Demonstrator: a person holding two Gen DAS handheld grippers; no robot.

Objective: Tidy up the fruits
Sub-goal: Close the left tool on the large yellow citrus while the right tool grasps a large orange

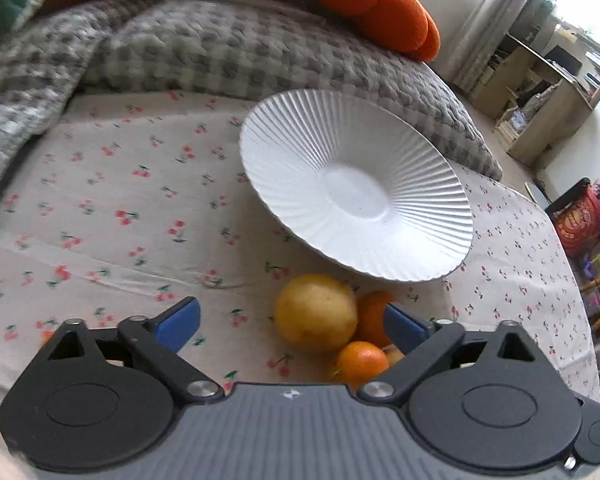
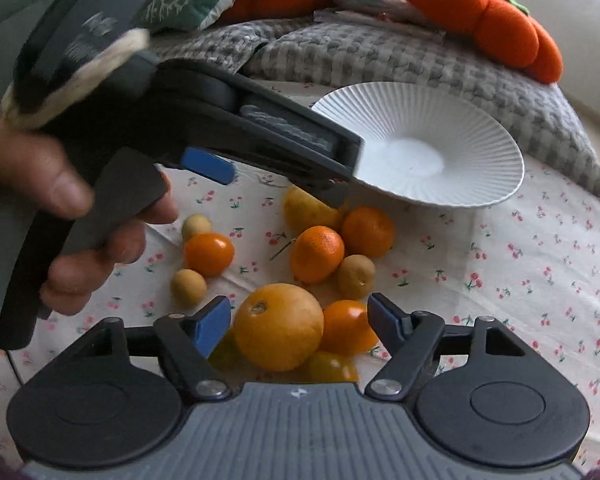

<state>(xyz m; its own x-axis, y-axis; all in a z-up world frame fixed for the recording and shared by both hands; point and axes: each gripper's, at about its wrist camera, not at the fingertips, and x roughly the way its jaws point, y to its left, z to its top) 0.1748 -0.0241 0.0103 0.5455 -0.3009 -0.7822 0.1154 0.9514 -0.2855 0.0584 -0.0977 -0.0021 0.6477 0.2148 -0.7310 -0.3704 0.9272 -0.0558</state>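
Both grippers, left gripper (image 1: 292, 322) and right gripper (image 2: 299, 320), hover splayed (nothing held) above fruits (image 2: 278, 332).

Left gripper (image 1: 292, 322), jaws wide apart, hovers over a yellow fruit (image 1: 316, 312) and oranges (image 1: 362, 362) near a white plate (image 1: 420, 248) on the cherry-print cloth (image 1: 120, 216).

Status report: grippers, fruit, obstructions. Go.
Left hand-held gripper open, empty. Right hand-held gripper open over large orange. White plate empty; fruit on cloth. Left unit crosses the right view.
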